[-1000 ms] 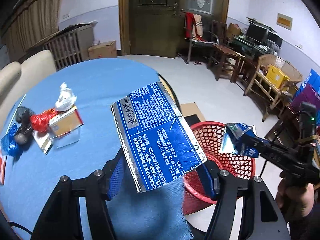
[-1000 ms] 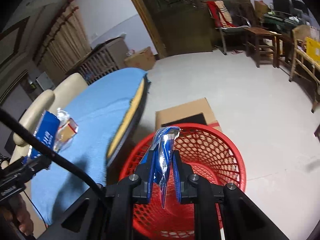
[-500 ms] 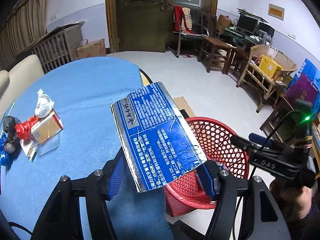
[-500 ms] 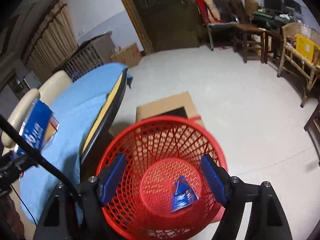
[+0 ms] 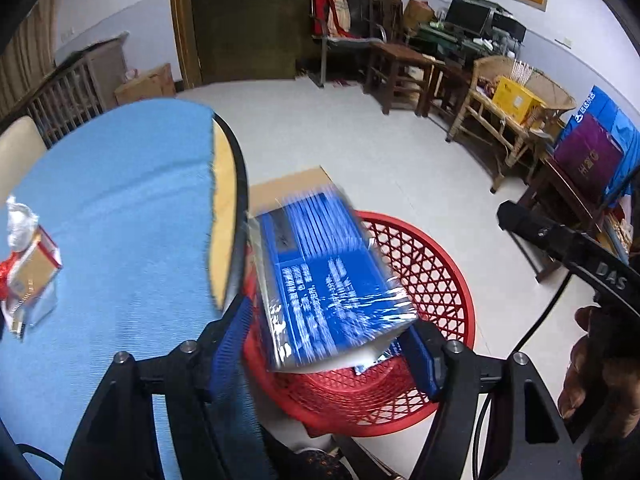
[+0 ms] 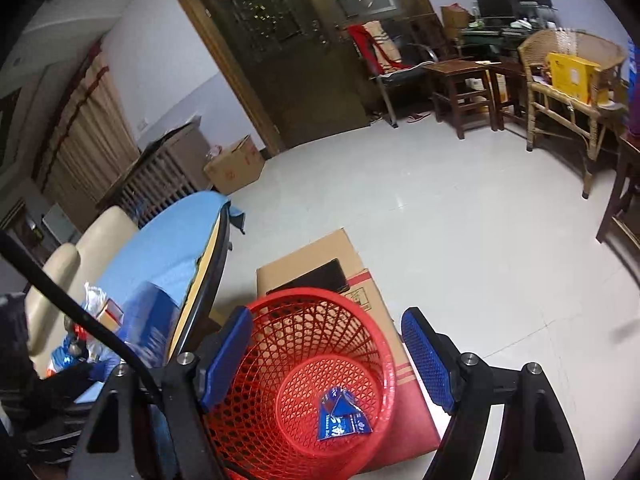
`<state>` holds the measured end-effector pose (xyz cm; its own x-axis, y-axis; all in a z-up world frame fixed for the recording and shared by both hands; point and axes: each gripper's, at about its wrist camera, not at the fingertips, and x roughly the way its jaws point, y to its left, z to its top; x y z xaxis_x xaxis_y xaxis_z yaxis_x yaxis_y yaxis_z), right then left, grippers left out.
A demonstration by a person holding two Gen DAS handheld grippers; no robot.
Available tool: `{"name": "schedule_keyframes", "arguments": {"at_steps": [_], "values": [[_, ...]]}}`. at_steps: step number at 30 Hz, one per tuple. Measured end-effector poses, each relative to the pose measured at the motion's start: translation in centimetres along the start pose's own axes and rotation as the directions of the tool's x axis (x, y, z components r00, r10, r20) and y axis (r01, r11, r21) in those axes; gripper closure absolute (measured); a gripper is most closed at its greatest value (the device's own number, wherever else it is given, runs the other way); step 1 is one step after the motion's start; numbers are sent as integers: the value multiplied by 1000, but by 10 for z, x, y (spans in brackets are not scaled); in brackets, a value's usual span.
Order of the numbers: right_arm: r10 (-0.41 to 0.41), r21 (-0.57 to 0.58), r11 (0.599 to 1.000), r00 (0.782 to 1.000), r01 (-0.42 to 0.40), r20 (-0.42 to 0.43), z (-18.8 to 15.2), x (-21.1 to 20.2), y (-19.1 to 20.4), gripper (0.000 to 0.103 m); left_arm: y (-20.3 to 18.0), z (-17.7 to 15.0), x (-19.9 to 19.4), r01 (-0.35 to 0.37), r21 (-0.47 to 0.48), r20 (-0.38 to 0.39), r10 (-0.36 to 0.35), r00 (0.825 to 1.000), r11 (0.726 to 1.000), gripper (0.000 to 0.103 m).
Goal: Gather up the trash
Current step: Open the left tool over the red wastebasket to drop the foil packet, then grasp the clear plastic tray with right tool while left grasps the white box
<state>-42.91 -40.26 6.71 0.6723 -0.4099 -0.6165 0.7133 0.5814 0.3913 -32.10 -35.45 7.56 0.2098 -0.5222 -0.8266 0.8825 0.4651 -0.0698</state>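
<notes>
A red mesh basket stands on the floor by the round table. My left gripper is open above the basket's near rim. A blue and silver foil box, blurred, is between its spread fingers, and I cannot tell whether it touches them. My right gripper is open and empty over the basket. A small blue wrapper lies on the basket's bottom. The foil box also shows at the left of the right wrist view.
The round table with a blue cloth holds more trash at its left: a small carton and a white crumpled wrapper. A flat cardboard box lies under the basket. Chairs and small tables line the far right wall.
My right gripper opened and dropped the small blue wrapper into the basket, then rose a little. My left gripper moved right over the basket, and the foil box tilted and blurred between its fingers.
</notes>
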Motion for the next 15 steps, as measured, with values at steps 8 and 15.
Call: {"name": "schedule_keyframes", "arguments": {"at_steps": [8, 15], "values": [[-2, 7, 1000, 1000, 2, -9, 1, -1, -3, 23, 27, 1, -7, 16, -74, -3, -17, 1000, 997, 25], [26, -45, 999, 999, -27, -40, -2, 9, 23, 23, 77, -18, -29, -40, -183, 37, 47, 998, 982, 25]]}}
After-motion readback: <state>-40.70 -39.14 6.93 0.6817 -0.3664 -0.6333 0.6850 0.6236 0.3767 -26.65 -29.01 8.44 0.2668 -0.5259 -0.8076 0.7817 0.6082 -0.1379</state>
